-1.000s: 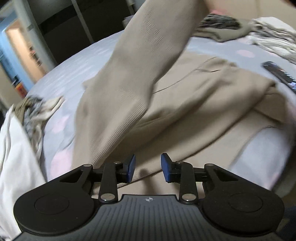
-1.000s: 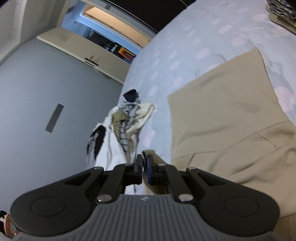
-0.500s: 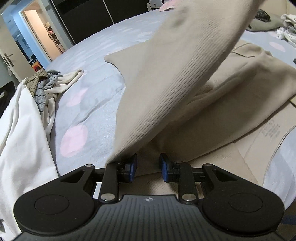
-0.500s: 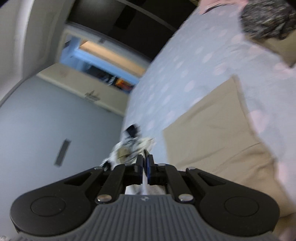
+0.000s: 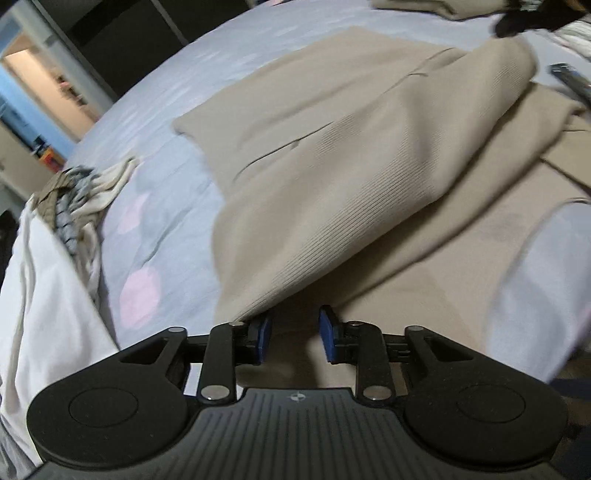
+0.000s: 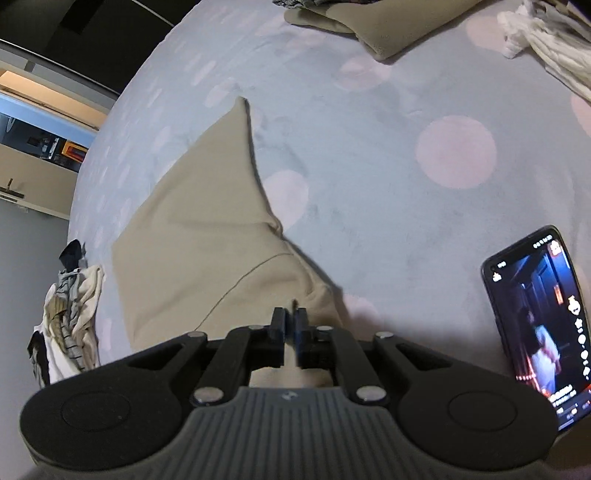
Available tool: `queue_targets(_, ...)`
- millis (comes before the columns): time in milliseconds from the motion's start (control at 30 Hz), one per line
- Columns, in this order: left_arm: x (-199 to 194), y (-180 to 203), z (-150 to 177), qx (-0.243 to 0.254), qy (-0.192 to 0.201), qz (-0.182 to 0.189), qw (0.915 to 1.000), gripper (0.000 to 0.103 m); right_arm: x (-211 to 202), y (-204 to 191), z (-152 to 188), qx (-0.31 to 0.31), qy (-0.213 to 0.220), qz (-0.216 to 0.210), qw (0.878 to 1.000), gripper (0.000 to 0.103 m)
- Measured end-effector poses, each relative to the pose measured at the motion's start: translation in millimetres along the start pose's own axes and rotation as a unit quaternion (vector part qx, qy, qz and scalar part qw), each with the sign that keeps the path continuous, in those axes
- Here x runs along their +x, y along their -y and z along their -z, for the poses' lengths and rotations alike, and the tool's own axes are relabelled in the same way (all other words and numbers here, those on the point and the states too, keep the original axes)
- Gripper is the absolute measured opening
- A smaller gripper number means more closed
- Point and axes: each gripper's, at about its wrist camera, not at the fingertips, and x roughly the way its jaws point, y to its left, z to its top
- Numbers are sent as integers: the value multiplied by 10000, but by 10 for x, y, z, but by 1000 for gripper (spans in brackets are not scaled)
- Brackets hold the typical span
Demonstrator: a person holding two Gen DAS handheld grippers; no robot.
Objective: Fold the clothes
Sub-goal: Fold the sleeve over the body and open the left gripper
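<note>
At the bed's left edge a heap of white and striped laundry (image 5: 55, 236) lies bunched, set apart, it seems, from the piece in hand; beside it the beige knit garment (image 5: 332, 147) spreads across the pale blue, pink-dotted bed (image 5: 155, 236), one ribbed sleeve (image 5: 332, 206) slanting over the body, a lie that would suit a sleeve brought inward for a fold. The left tongs (image 5: 295, 334) stand parted and empty at the sleeve's cuff, just above the cloth, placed as if to steady or smooth the hem. In the right-hand view, the right tongs (image 6: 290, 332) are pinched together on an edge of the same garment (image 6: 192, 240), judged to be guiding that side; whether the fold is being laid or lifted cannot be told. A lit phone (image 6: 535, 314) rests on the bed well clear of the cloth; folded items (image 6: 351, 26) sit at the far end.
</note>
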Motion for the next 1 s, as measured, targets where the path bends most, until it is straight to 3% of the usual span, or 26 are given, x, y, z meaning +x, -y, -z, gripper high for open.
queue_targets(33,-49,-20,-2,-29,46,115,9999,32,-9,14,-5,2,97,27,9999,10)
queue_targets(100,-147,-61,-5,-87,137,346,9993,32,-98,72,-7,28,267,42,9996,23)
queue_targets(267,-292,-423,-101,-638,390,569,9956,37,-248,98,20,-15,409,42,9992,29)
queue_targets(433,-281,-826,-231,-1261,543,548,9890,38,-153,67,163,-398,178,232,9988,31)
queue_targets(700,241,-1096,-241,-2355,220,717,9690,39,-113,226,377,-587,-81,256,9979,33)
queue_targets(833,404,-1099,-211,-2534,56,862,9635,39,-55,277,452,-646,-175,318,9973,34)
queue_targets(933,501,-1143,-163,-2851,-8,1002,9532,39,41,233,473,-805,-89,269,9964,34)
queue_targets(967,526,-1159,-144,-2970,-27,1078,9488,33,67,197,473,-869,-46,236,9959,33)
queue_targets(1000,542,-1172,-123,-3075,-33,1167,9444,28,89,160,472,-934,0,206,9954,25)
